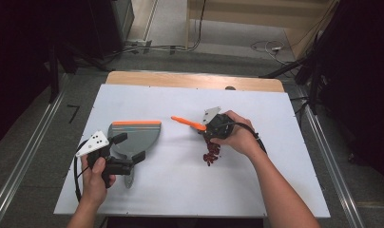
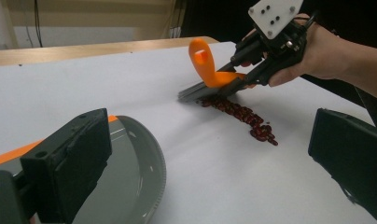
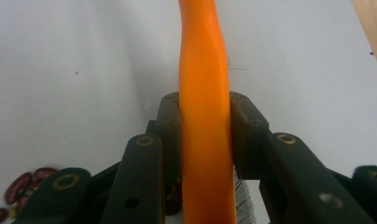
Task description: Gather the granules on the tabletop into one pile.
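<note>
the right gripper [image 1: 210,127] has its jaws clamped on the orange brush handle [image 3: 206,116], bristles on the red beans [image 1: 211,153] at bench centre. at nine o'clock, the left gripper [image 1: 128,149], jaws apart, hovers over the grey dustpan [image 1: 138,135].

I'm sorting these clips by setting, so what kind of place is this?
Probably a lab or recording workspace, not a kitchen: a white-covered table on a bare grey floor, loose cables running behind it, and metal rails along its sides.
</note>
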`<state>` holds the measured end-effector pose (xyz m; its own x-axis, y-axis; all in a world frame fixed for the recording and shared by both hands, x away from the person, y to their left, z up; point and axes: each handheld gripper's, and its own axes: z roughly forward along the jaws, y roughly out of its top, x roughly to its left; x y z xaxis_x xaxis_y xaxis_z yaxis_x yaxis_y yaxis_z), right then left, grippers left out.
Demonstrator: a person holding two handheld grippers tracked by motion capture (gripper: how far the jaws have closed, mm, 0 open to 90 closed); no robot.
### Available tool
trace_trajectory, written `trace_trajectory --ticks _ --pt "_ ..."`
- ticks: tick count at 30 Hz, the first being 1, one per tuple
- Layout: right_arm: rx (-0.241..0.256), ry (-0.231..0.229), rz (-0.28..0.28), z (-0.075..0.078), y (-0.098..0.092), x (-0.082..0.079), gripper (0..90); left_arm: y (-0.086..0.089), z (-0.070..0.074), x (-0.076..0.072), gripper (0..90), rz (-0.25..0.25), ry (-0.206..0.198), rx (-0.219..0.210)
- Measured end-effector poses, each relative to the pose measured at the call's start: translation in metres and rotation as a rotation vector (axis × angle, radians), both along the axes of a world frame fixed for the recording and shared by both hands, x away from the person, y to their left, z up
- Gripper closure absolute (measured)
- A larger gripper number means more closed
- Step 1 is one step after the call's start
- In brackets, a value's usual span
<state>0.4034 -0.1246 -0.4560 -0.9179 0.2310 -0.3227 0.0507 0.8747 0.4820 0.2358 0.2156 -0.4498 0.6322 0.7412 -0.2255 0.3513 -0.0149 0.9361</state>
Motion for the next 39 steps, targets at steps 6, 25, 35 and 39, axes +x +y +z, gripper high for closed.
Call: trace_trajectory --ticks 6,25,35,39 --pt "-0.01 -0.001 0.026 -0.001 -0.003 -0.013 67.3 -0.001 0.0 0.0 0.0 -0.001 -0.002 0.001" --pt "-0.034 0.02 0.063 0.002 -0.009 -0.044 67.3 -0.001 0.001 -0.001 0.0 -0.004 -0.001 0.004" --pt "-0.045 0.026 0.075 0.005 -0.012 -0.057 67.4 -0.002 0.001 0.0 0.0 -0.008 -0.002 0.007" --pt "-0.051 0.006 0.08 0.008 -0.013 -0.061 67.7 -0.003 0.0 0.0 0.0 -0.008 -0.002 0.006"
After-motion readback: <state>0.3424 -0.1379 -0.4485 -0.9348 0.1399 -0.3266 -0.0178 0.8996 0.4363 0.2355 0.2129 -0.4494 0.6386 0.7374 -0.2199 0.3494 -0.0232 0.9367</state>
